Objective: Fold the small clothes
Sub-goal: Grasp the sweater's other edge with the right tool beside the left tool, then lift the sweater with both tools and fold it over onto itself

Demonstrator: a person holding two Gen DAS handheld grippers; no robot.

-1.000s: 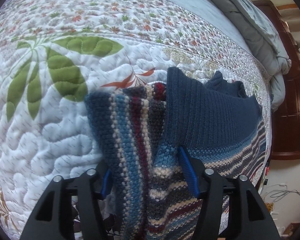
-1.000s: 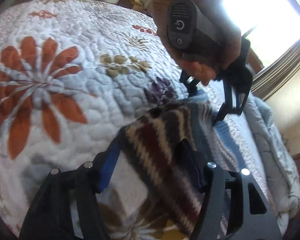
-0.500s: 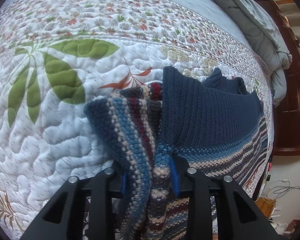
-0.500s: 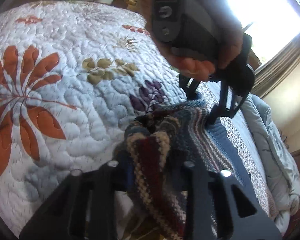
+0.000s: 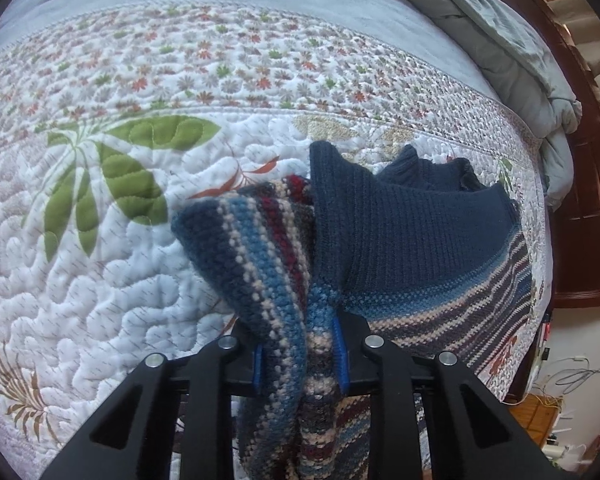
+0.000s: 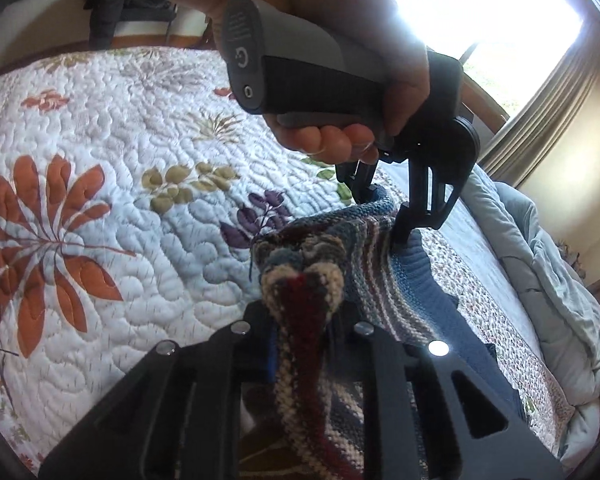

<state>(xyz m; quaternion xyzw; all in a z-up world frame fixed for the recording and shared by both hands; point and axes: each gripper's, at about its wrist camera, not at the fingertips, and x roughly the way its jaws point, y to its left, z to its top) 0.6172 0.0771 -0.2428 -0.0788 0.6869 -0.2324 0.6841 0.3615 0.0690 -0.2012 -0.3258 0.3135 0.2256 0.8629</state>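
A small knitted sweater (image 5: 412,240), navy with blue, cream and dark red stripes, lies on a quilted floral bedspread (image 5: 100,272). My left gripper (image 5: 300,354) is shut on a bunched striped edge of it. My right gripper (image 6: 300,344) is shut on another striped edge (image 6: 304,308), lifted off the quilt. The right wrist view shows the left gripper (image 6: 384,216) from outside, held in a hand, its fingers down in the sweater's far edge.
A rumpled grey-blue duvet (image 5: 500,28) is heaped along the far side of the bed. A dark wooden cabinet (image 5: 588,184) stands beyond it. A bright window (image 6: 488,12) with curtains is behind. Cables lie on the floor (image 5: 568,376).
Both grippers have closed on the sweater's striped edges, from wide open a second ago. The fabric now bunches between the pads and is raised from the quilt.
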